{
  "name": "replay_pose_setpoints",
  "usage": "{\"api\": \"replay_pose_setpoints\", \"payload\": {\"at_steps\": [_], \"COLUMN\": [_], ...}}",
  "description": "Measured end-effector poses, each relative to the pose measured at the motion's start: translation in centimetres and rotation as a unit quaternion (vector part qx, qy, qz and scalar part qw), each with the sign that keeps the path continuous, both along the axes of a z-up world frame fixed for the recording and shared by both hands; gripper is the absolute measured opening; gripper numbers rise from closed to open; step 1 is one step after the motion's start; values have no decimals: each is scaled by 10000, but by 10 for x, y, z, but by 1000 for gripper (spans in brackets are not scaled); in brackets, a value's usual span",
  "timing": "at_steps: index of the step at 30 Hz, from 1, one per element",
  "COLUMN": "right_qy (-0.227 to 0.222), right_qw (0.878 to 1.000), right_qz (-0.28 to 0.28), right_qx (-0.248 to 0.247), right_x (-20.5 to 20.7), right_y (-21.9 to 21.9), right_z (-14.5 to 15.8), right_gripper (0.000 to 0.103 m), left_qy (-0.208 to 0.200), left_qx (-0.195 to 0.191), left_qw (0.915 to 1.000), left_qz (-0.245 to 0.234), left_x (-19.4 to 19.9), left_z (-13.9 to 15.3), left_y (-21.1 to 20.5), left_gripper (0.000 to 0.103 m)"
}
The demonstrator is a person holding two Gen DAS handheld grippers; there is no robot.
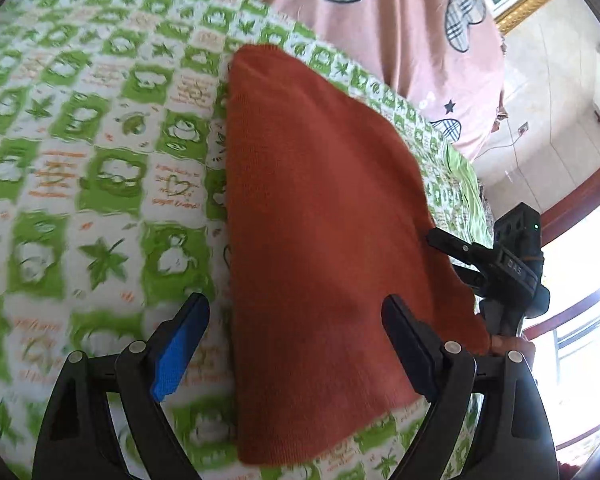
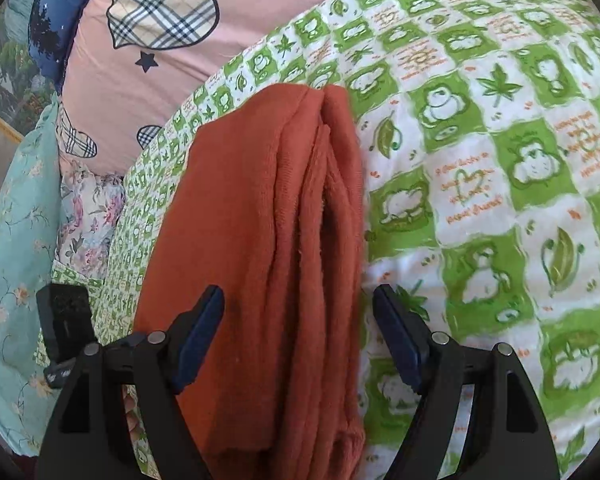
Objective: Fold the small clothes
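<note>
So, folded rust-orange garment (image 1: 320, 208) lies flat on the green-and-white checked bedsheet (image 1: 100, 160), long and narrow, one end toward the pink quilt (image 1: 380, 20).

Left gripper (image 1: 296, 344): jaws wide apart, nothing pinched. Its left finger sits over bare sheet just beside the garment's long straight edge, its right finger over the cloth. No pad presses on fabric.

Right gripper (image 2: 298, 340): jaws apart too, straddling the near end of the garment (image 2: 260, 220). In the right wrist view the stacked layer edges show as several parallel ridges running lengthwise, bunched toward the side next to open sheet. Pads clear of the cloth on both sides.

In the left wrist view the right gripper (image 1: 460, 256) shows at the garment's far long edge, near the edge of the bed, a hand (image 1: 512, 346) below it.

Open room: broad stretch of bare bedsheet (image 2: 500, 160) beside the layered edge. Other side is tight, with the bed edge, a teal floral cloth (image 2: 12, 220) and the pink quilt (image 2: 140, 60) close by.
</note>
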State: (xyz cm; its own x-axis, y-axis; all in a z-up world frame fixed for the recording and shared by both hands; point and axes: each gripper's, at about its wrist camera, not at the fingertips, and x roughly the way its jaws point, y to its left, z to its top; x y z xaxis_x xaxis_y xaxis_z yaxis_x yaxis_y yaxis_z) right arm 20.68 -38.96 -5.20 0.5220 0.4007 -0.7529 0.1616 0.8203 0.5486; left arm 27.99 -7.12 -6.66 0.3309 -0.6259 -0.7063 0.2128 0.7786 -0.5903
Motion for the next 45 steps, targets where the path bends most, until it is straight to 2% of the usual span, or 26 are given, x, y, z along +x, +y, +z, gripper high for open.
{"api": "replay_pose_setpoints", "payload": {"at_steps": [2,3,4,5,6,9,11,14,19,22,24,26,28,29,31,33,36,38,42,44,45], "right_qy": [101,154,157,123,69,-181,-296,-451,-571,-401,-225,-107,-69,-38,-16,-187,-580,-700,-508,-347,-288], "right_qw": [9999,9997,9996,9997,9998,9992,9983,9949,9861,9827,9841,9872,9882,9895,9931,9951,9946,9929,9917,9922,9923], "right_qz": [96,111,93,88,91,207,392,741,1326,1544,1575,1496,1417,1353,1165,967,793,902,1103,1124,1137], "right_qx": [13,144,227,193,159,282,314,508,827,935,795,539,583,511,135,-122,-339,-322,-412,-413,-395], "right_x": [6,8,9,8,6,-5,-10,-12,-9,-5,-4,-7,-8,-10,-12,-18,-17,-11,2,9,12], "right_y": [4,5,6,10,14,33,55,95,163,199,213,218,215,213,206,198,193,198,214,220,221], "right_z": [-4,-7,-8,-6,-1,16,24,28,21,2,-11,-21,-23,-21,-10,5,30,38,28,17,12], "right_gripper": [56,39,34,32,29,26,26,26,26,26,26,27,34,36,50,55,55,55,51,49,45], "left_qy": [49,-29,-99,-109,-42,-179,-314,-631,-948,-1029,-983,-809,-536,-401,-279,-328,-486,-634,-819,-853,-839], "left_qx": [-145,-160,-140,-143,-128,-201,-234,-177,-20,131,166,219,321,326,214,151,334,496,552,728,784], "left_qw": [9999,9999,9998,9997,9997,9993,9988,9975,9954,9936,9931,9932,9934,9932,9923,9904,9874,9840,9806,9794,9796], "left_qz": [-37,-52,-74,-166,-212,-270,-295,-246,166,450,625,810,964,1041,1186,1335,1467,1591,1696,1680,1651], "left_x": [15,15,20,24,29,24,12,-17,-74,-105,-120,-133,-138,-140,-143,-146,-152,-156,-161,-161,-160], "left_z": [-10,-11,-10,-11,-14,-9,4,30,64,72,71,59,39,28,16,16,25,33,46,49,48], "left_y": [-6,-9,-12,-17,-21,-19,-12,6,75,113,134,154,165,171,177,181,186,191,196,194,192], "left_gripper": [88,86,81,57,46,32,30,29,29,29,29,30,31,34,41,47,52,52,50,50,50]}}
